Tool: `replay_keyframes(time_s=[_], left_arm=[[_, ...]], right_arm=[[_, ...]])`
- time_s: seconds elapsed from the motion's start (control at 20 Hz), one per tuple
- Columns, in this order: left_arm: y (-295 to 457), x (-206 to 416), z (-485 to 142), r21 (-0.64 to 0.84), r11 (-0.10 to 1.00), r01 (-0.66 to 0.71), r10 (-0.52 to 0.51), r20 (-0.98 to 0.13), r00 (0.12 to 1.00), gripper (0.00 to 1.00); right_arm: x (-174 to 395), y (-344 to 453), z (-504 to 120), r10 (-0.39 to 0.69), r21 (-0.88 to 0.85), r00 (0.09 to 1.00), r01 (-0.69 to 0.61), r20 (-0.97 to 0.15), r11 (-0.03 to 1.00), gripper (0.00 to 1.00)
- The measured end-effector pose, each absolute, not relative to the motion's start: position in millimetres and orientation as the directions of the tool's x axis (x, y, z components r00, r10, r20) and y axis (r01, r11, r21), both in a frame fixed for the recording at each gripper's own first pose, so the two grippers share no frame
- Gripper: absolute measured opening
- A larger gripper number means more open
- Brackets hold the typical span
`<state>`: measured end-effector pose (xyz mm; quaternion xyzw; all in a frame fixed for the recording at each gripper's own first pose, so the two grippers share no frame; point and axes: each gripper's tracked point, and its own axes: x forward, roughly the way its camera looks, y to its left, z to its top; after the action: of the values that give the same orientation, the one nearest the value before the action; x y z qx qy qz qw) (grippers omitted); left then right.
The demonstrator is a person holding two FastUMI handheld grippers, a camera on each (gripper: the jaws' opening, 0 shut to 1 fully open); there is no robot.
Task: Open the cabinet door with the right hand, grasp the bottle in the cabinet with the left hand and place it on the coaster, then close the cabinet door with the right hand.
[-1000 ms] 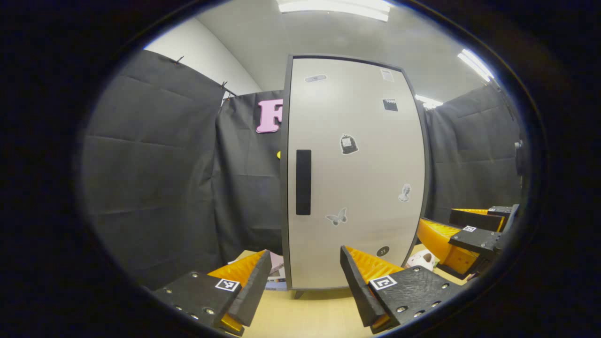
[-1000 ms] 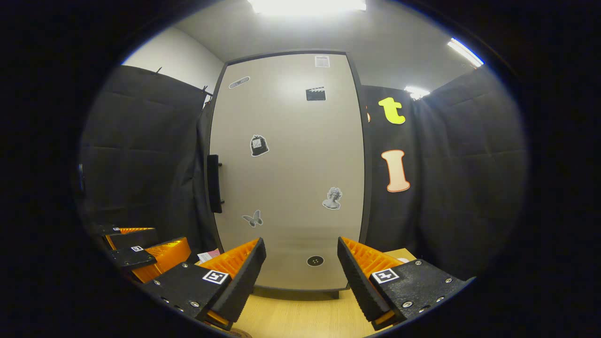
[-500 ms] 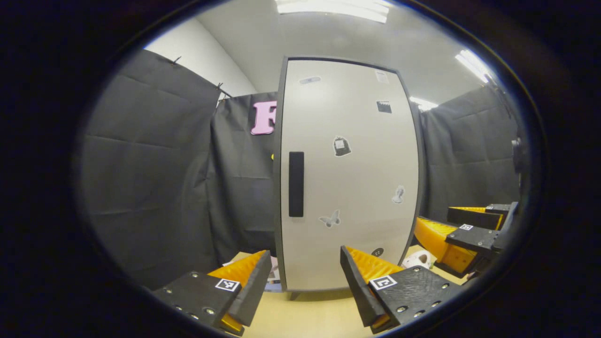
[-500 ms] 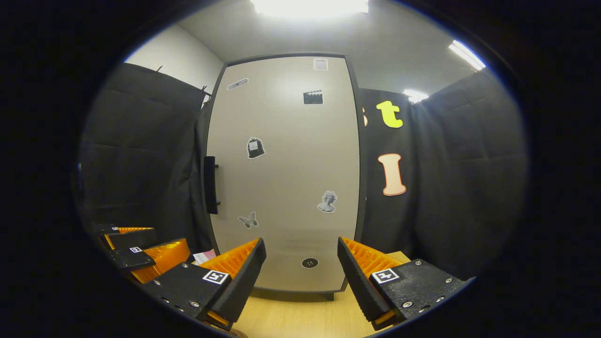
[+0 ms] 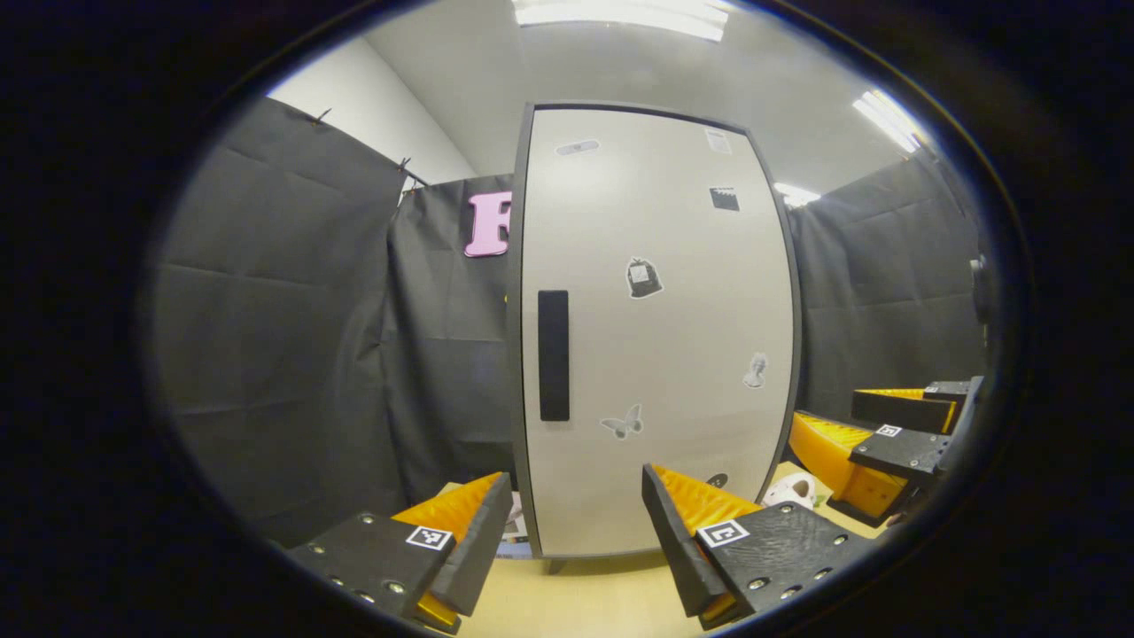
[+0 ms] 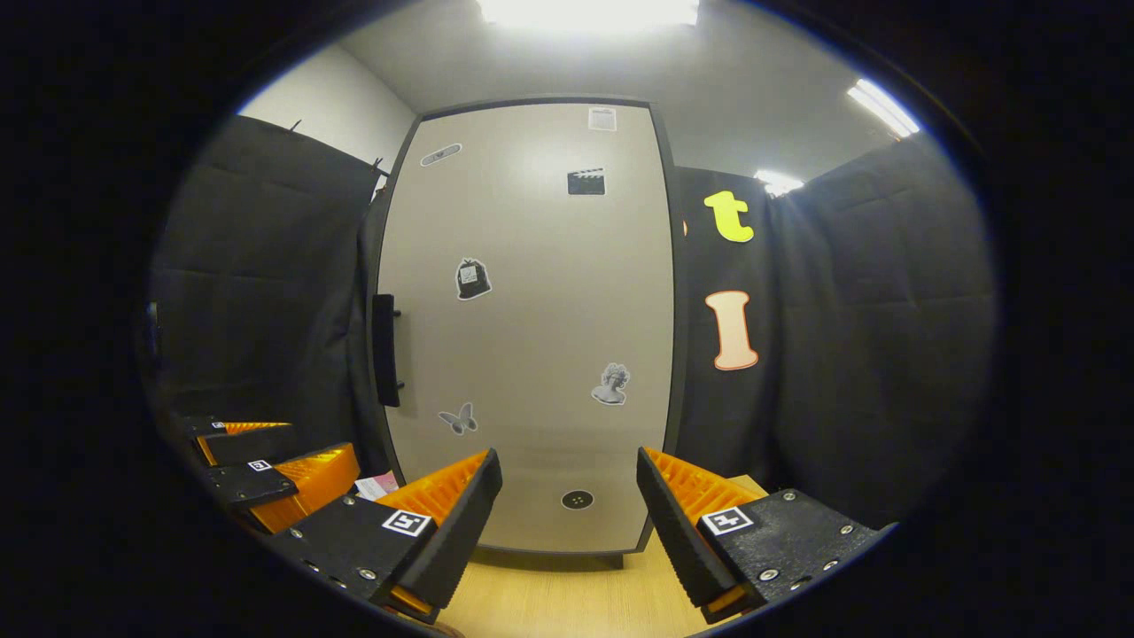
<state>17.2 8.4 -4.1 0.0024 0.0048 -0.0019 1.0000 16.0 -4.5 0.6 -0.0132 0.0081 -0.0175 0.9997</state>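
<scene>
In the left gripper view we see the cabinet door [image 5: 660, 328] closed, standing tall through the middle of the frame, with its dark handle [image 5: 554, 354] just left of center. Small stickers dot its pale face. Our left gripper [image 5: 576, 532] sits at the bottom of the frame with its jaws spread wide and nothing between them, above the wooden counter [image 5: 585, 602]. At the lower right of that view we see the right gripper [image 5: 873, 443], also spread apart. A small white object [image 5: 793, 489] lies on the counter beside it.

In the right gripper view the door fills the center, the handle at its left edge, and the right gripper's jaws gape wide and empty at the bottom. The left gripper appears at lower left. We cannot see the bottle behind the shut door.
</scene>
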Motion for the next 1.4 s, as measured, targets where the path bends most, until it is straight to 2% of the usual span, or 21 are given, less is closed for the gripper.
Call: replay_keyframes(time_s=[0.45,0.8,1.0,1.05,1.2,1.35,1.4], left_arm=[[39,0,-24,0.016,1.000,-0.006,0.007,-0.025,1.000,0.84],[90,-52,-70,0.035,0.996,-0.081,0.084,-0.107,0.991,0.84],[105,-88,-86,0.015,0.996,-0.089,0.090,-0.129,0.988,0.84],[108,-95,-86,0.015,0.997,-0.082,0.083,-0.121,0.989,0.84],[114,-109,-77,0.012,0.997,-0.072,0.073,-0.082,0.994,0.84],[112,-111,-69,0.002,0.999,-0.052,0.052,-0.045,0.998,0.84],[111,-111,-68,0.004,0.999,-0.048,0.048,-0.039,0.998,0.84]], right_arm=[[51,23,19,0.004,-0.028,1.000,-0.005,-0.010,1.000,0.95],[91,125,41,0.181,-0.034,0.983,-0.180,0.028,0.983,0.95],[125,163,29,0.205,-0.015,0.979,-0.205,-0.003,0.979,0.95],[135,170,29,0.200,-0.016,0.980,-0.200,-0.007,0.980,0.94],[157,188,33,0.194,-0.029,0.981,-0.195,-0.010,0.980,0.78],[170,202,28,0.208,-0.041,0.978,-0.209,-0.035,0.977,0.75],[174,207,25,0.221,-0.035,0.974,-0.223,-0.051,0.974,0.70]])
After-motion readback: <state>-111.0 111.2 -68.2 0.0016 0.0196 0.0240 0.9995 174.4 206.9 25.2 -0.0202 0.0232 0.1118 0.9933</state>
